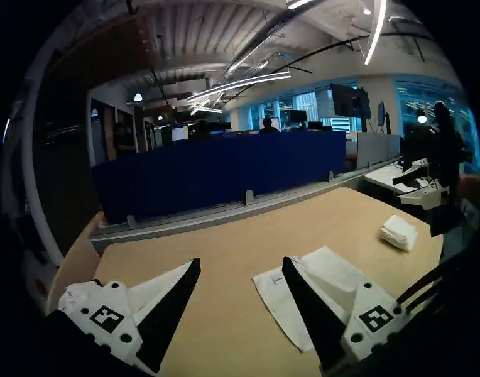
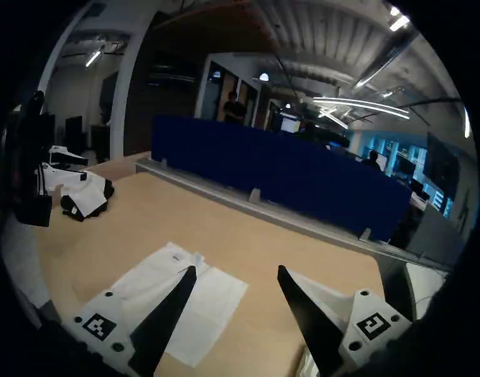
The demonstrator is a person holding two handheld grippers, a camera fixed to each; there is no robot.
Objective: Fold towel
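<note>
Left gripper (image 1: 240, 264): fingers wide apart, nothing between them, just bare tan table (image 1: 240, 232) in the gap; both tips sit low over the near edge of the table. Flat white towel (image 1: 321, 270) lies on the table just right of the gap, its near part hidden behind the right-hand finger; one layer looks doubled over another, a small tag at its left edge. Further right and farther off, a small folded white cloth (image 1: 399, 231) sits near the table's right edge, well apart from the towel. Beyond it, the right gripper (image 1: 421, 188) is held up by a dark figure at the far right; can't tell its finger state from here.

Right gripper (image 2: 237, 270): fingers also spread wide, empty gap, table (image 2: 196, 220) showing through. The towel (image 2: 208, 301) lies flat under and just beside the left-hand finger, partly covered by it; not gripped. Left gripper (image 2: 80, 188) shows at the far left of the table, well apart from the towel.

Blue partition (image 1: 227, 169) runs along the table's far edge on a grey rail; office desks, monitors and strip lights behind.
</note>
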